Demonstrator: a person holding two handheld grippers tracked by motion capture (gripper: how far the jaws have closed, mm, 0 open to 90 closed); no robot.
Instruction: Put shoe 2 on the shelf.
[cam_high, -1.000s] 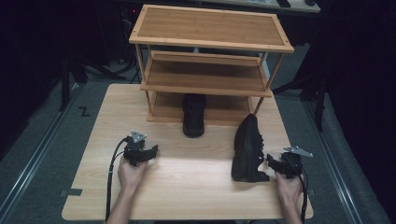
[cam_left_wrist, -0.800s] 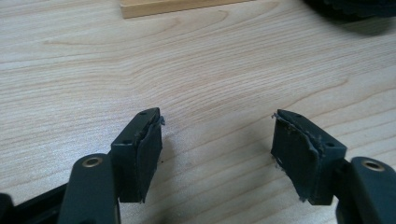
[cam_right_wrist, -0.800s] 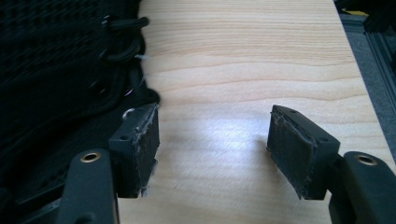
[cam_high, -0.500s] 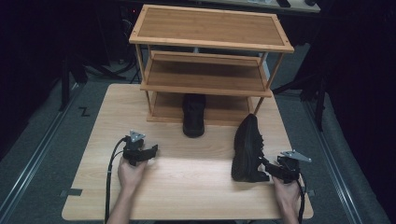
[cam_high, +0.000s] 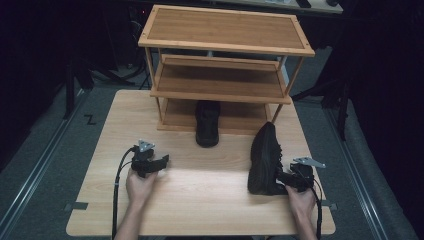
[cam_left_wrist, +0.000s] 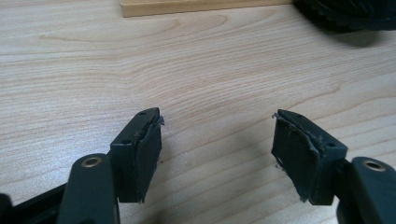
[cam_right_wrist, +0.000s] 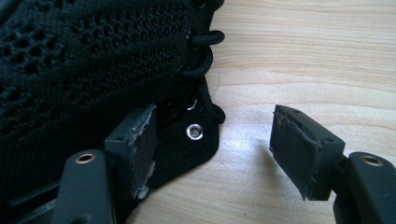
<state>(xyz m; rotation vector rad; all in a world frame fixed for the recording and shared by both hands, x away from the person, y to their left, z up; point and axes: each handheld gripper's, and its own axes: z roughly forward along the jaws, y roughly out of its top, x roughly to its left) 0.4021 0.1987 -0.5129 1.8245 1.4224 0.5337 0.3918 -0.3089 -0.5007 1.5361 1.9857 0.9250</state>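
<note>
Right claw (cam_right_wrist: 212, 140), jaws apart, beside black shoe (cam_right_wrist: 84, 70).

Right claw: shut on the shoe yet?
No: in the right gripper view the right claw stands wide open, one jaw against the black shoe, the other apart over bare table.

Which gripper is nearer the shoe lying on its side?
Right. The right gripper is open at the shoe, one jaw against its lace flap. The left gripper sits open, well across the table.
</note>
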